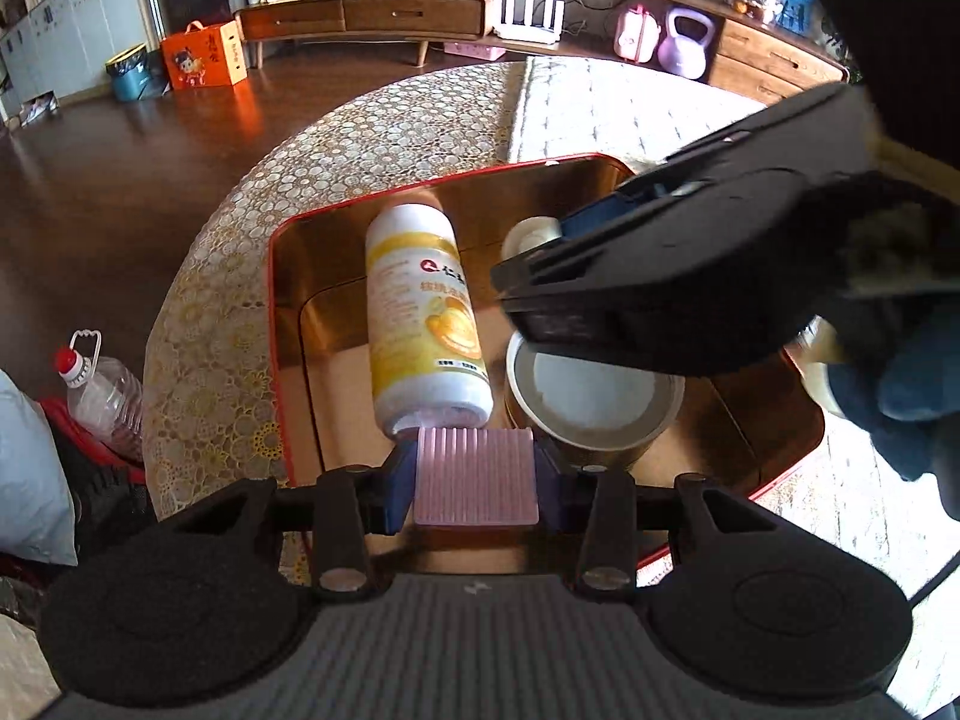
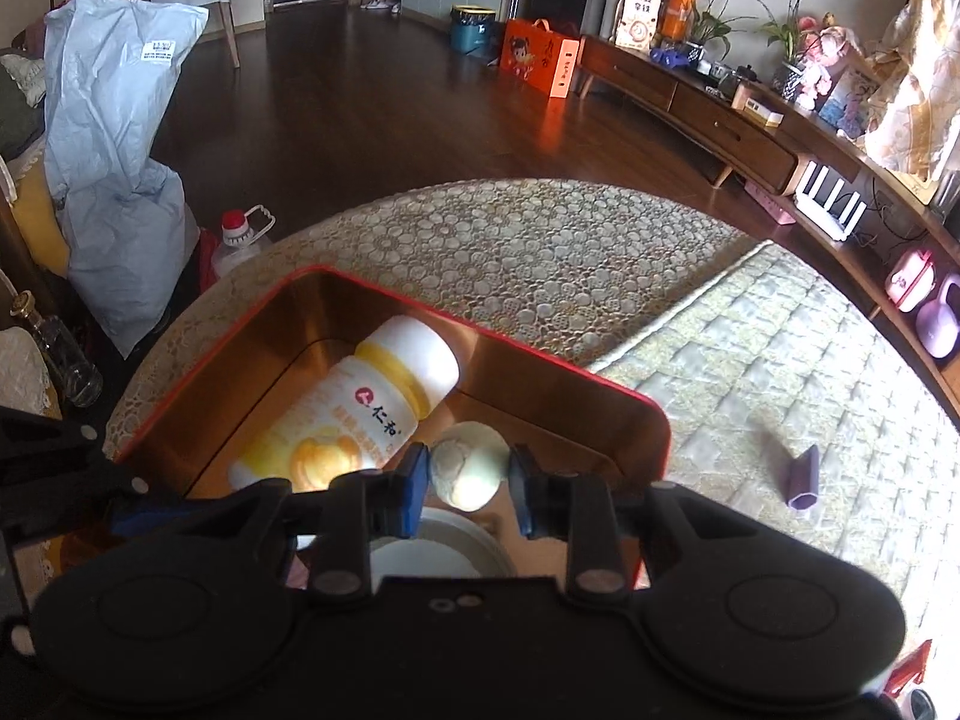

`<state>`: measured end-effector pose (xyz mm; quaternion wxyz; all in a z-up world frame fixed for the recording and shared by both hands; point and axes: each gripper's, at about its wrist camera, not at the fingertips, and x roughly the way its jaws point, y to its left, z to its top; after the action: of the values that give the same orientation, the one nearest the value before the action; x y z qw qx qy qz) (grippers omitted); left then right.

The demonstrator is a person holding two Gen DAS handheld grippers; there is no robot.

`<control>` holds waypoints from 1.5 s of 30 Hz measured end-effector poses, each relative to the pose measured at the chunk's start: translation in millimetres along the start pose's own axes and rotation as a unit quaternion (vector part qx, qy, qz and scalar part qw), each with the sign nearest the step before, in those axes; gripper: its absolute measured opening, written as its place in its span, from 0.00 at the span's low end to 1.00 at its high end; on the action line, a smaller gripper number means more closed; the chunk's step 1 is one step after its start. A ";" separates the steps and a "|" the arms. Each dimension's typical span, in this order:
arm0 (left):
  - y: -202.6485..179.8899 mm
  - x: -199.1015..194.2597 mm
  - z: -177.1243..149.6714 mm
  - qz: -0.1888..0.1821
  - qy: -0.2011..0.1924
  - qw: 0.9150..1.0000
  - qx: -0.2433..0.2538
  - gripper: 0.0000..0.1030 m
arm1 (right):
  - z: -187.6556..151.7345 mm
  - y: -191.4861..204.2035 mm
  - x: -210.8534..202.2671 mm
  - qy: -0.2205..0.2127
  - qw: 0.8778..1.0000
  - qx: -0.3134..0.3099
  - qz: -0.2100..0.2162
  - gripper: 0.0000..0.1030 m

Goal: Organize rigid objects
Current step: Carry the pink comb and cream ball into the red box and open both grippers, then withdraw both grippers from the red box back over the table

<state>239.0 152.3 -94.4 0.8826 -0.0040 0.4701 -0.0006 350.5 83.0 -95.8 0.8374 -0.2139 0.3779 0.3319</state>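
A red tin box [image 1: 282, 324] with a gold inside stands on the round table; it also shows in the right wrist view [image 2: 648, 420]. In it lie a white and yellow bottle [image 1: 420, 324] [image 2: 372, 414] and a round tin with a white lid [image 1: 591, 396]. My left gripper [image 1: 474, 477] is shut on a pink ribbed block [image 1: 474, 474] over the box's near edge. My right gripper [image 2: 470, 480] is shut on a pale round ball [image 2: 468, 471] above the box; the ball [image 1: 531, 234] and that gripper also show in the left wrist view.
A small purple object [image 2: 804, 477] lies on the table to the right of the box. A plastic jug with a red cap [image 1: 99, 390] stands on the floor beside the table. A wooden cabinet [image 1: 372, 18] lines the far wall.
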 end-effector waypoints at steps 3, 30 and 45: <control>-0.5 1.4 1.3 -0.007 0.000 1.000 0.000 0.39 | -0.4 0.0 6.2 0.008 1.000 -0.002 0.006 0.28; -11.9 -32.8 -10.9 -0.001 -0.039 0.999 0.003 0.62 | -17.1 -8.8 -62.5 -0.042 0.997 0.060 0.038 0.56; -36.1 -77.4 -20.5 -0.008 -0.076 0.997 0.003 0.73 | -61.9 -42.7 -150.1 -0.105 0.988 0.111 0.032 0.84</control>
<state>178.9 116.4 -41.3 0.9156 -0.0052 0.4019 -0.0082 276.5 -43.3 -13.5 0.8801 -0.0715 0.3292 0.3347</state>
